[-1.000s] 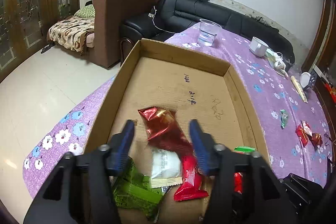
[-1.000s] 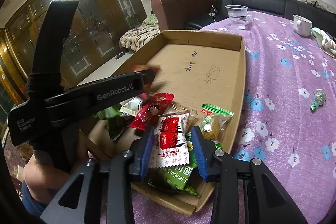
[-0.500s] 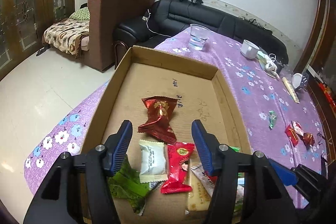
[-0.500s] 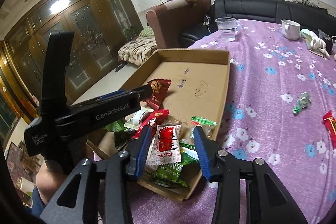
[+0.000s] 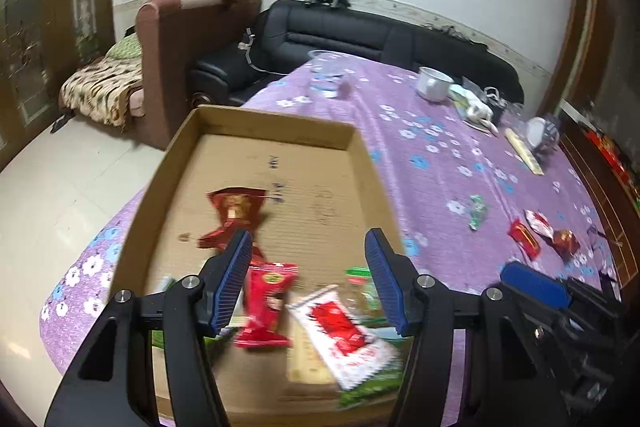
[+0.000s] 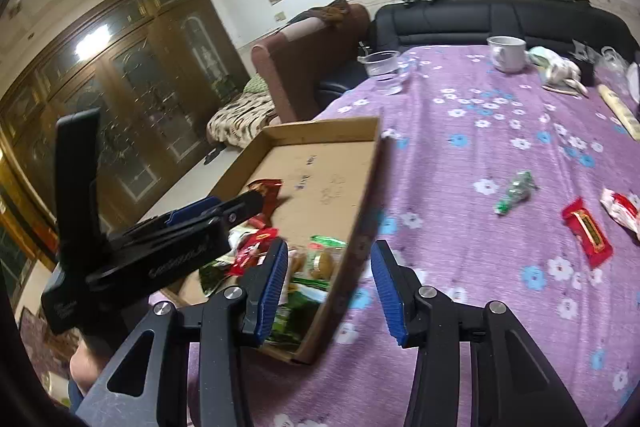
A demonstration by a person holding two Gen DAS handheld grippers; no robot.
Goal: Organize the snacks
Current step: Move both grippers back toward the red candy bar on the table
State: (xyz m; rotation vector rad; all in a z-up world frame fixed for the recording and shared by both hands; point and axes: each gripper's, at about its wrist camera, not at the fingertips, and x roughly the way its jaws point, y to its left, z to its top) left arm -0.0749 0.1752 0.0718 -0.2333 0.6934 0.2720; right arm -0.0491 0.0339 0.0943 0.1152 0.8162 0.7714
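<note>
- The shallow cardboard tray [image 5: 276,123], with corrugated floor and low walls, sits on the surface [image 6: 460,187], which is draped in purple cloth printed with white and blue flowers.
- Crinkly foil and plastic snack packets cluster at the tray's near end: a red packet [image 5: 266,301], a white-and-red packet [image 5: 344,339] and a dark red one [image 5: 234,215] farther in; motion blur smears their print.
- Green packets at the tray's near edge are partly hidden behind the gripper fingers.
- Loose on the cloth, right of the tray, well apart from it: a green twist-wrapped sweet [image 6: 514,191] and a flat red bar [image 6: 586,231].
- The left hand-held gripper [image 5: 308,283] hangs above the packets, ribbed blue pads spread, pinching nothing.
- The right hand-held gripper [image 6: 330,287] straddles the tray's right wall, spread apart and empty.
</note>
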